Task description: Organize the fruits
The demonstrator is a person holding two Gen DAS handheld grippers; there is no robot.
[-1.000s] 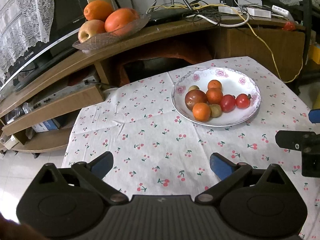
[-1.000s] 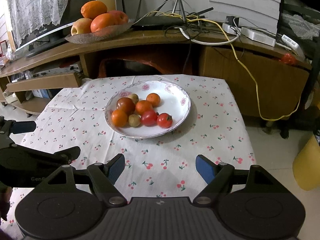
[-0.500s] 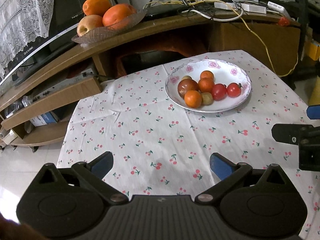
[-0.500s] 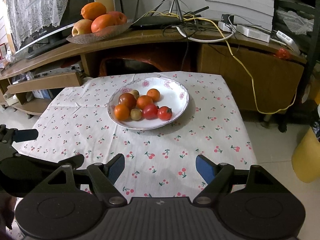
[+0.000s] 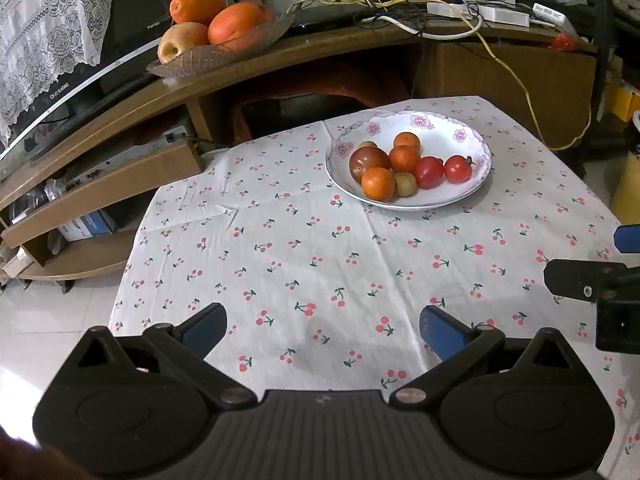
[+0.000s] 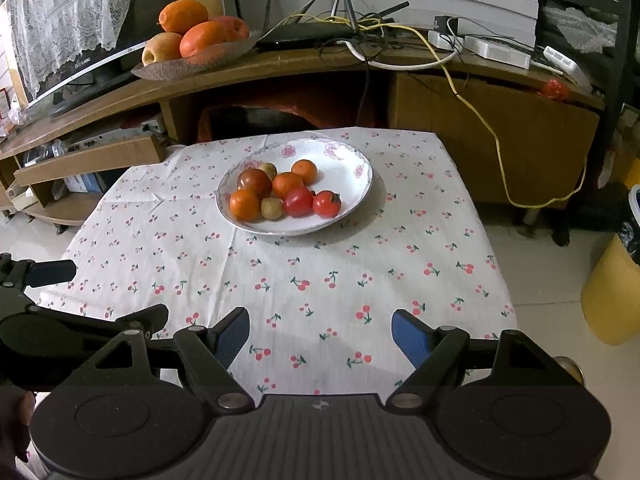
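A: Where does the fruit sit?

B: In a white flowered plate (image 6: 362, 178) on the far half of the table (image 6: 320, 280), which wears a cherry-print cloth. Three small oranges (image 6: 245, 205), two red tomatoes (image 6: 327, 203), one dark reddish fruit (image 6: 254, 182) and two small yellow-brown ones (image 6: 272, 208), all bunched toward the plate's left side.

A: Left gripper?

B: The left gripper (image 5: 322, 326) hangs over the near edge of the cloth, jaws apart, nothing between the blue pads. Well short of the plate.

A: Right one?

B: The right gripper (image 6: 320, 334) is beside it, also over the near edge, jaws spread wide and empty.

A: Anything behind?

B: A wooden shelf unit with a glass dish (image 5: 220, 56) of big oranges and an apple, a router and tangled cables further right.
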